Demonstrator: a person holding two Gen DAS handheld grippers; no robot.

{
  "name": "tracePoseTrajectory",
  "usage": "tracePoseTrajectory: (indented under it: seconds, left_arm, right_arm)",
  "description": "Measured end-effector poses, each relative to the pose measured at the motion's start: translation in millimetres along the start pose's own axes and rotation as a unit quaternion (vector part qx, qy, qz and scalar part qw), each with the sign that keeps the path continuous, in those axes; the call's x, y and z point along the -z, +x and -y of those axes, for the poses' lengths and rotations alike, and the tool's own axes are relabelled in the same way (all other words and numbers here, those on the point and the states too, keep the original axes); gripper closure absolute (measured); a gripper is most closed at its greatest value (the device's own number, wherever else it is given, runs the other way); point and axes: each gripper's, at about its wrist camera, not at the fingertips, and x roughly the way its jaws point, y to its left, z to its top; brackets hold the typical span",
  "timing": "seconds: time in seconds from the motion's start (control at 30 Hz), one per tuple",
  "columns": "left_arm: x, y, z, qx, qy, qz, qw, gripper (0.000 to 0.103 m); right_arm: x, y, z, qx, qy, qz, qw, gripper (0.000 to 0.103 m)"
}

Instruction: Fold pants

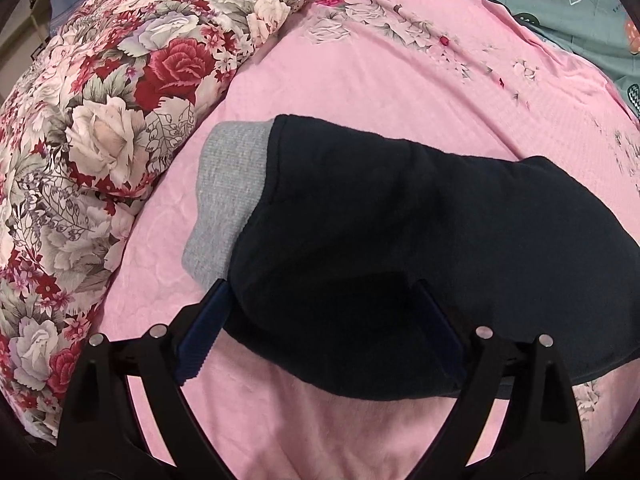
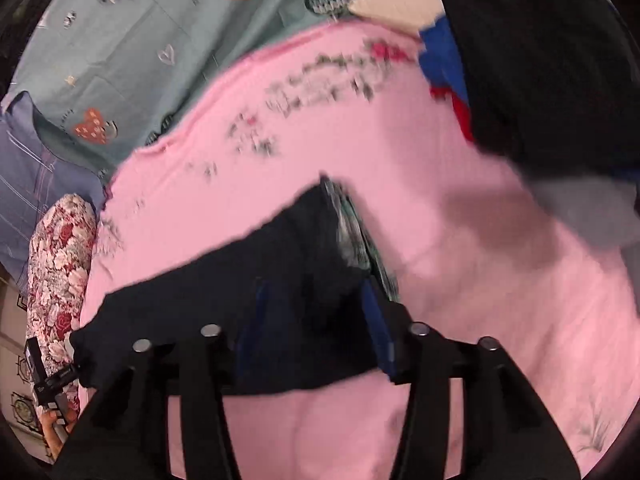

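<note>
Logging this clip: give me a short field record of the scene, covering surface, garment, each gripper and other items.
surface: pink sheet
garment: dark pants with grey cuff, lying folded on the sheet
left gripper: open, fingers astride the near pants edge
right gripper: open, pants between its fingers; view blurred
other: floral quilt beside the sheet; clothes pile

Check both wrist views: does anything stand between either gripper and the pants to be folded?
Nothing visible does. The dark pants already lie between the open fingers of the left gripper on the pink sheet. In the blurred right view, the right gripper also straddles the pants, whose cloth hides part of its fingers.
</note>
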Motion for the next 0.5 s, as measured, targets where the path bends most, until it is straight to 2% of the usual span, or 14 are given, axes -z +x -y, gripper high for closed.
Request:
tracePoseTrajectory:
  seconds: [0.13,0.2,0.23,0.27,0.43,0.5]
  left_arm:
    - [-1.3,0.0,0.1,0.005,-0.012,-0.003,0.9999,0.011]
    - [-2.9,1.9,-2.9,0.017,-0.021,-0.003,0.9996,0.01]
    - [-3.5,3.9,-4.5,0.02,-0.024,-0.004,0.9995,0.01]
    - [-4.5,7.0,-6.1,0.019,-0.026,-0.008,0.9994,0.01]
    - [-11.5,11.6,-10.0,0.014,-0.019,-0.016,0.9996,0.01]
    - [-14.2,13.8,-13.6,0.02,-0.021,-0.019,0.9994,0.01]
  right_arm:
    - [-11.1,22.3,6.6,0.003,0.031,-0.026,0.999,0.053]
    - [-12.0,29.4,11.5,0.004,0.046,-0.027,0.999,0.068]
    - [-12.9,31.0,14.0,0.003,0.052,-0.028,0.998,0.086]
    - [-13.4,31.4,16.5,0.007,0.058,-0.027,0.998,0.09]
    - [-11.1,-12.9,8.6,-0.012,0.041,0.004,0.999,0.093]
    - [-8.4,-26.6,12.4,-0.014,0.042,0.001,0.999,0.093]
